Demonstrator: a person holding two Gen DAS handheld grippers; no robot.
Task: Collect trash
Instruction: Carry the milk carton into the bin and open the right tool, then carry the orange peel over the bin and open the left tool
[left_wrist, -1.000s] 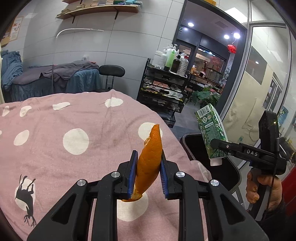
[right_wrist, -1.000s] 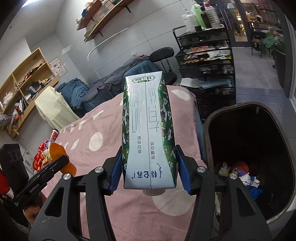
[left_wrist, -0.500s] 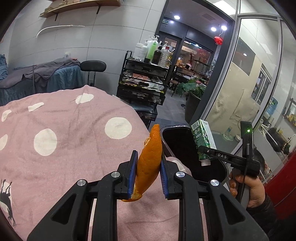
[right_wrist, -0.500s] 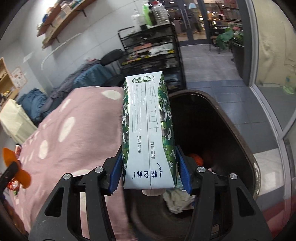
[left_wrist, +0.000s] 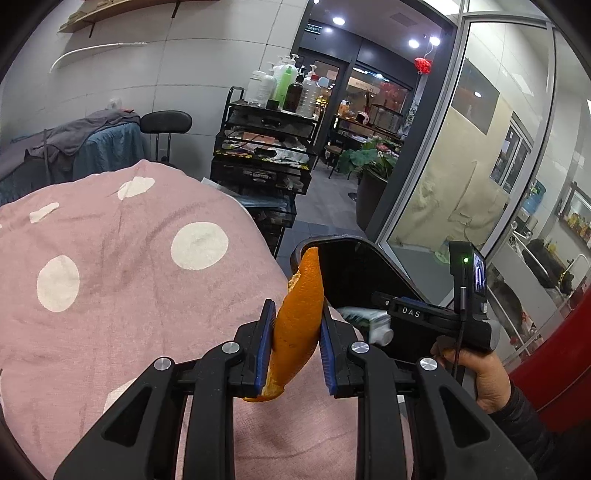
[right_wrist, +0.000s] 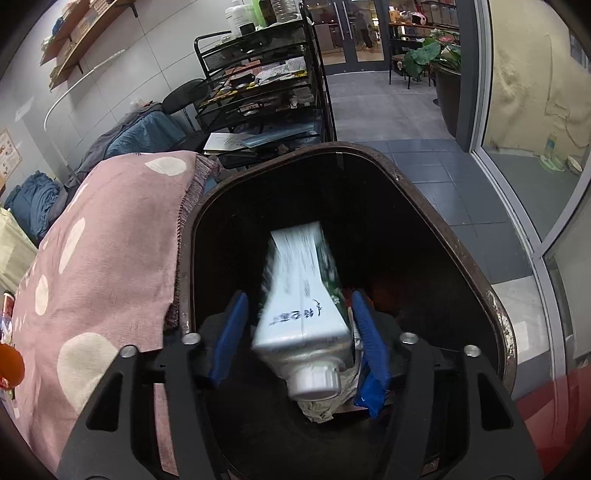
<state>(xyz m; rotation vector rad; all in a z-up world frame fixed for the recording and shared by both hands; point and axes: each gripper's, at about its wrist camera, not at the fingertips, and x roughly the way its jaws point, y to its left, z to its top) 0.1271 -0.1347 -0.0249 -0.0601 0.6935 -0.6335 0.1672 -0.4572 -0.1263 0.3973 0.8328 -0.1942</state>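
An orange peel stands upright between the blue pads of my left gripper, which is shut on it above the pink dotted blanket. To its right is the black trash bin. My right gripper points down into the bin, and its jaws are opening. The green and white milk carton is blurred and tilted between the pads, cap towards me, slipping free; the left pad stands clear of it. In the left wrist view the carton shows below the right gripper.
Crumpled paper and a blue wrapper lie in the bin's bottom. The blanket's edge hangs against the bin's left rim. A black wire trolley with bottles stands behind, a glass door to the right. A hand holds the right gripper.
The right gripper dipped over the bin and its jaws spread; the carton, held firmly before, now slides out blurred. The left gripper with the peel has drifted right towards the bin.
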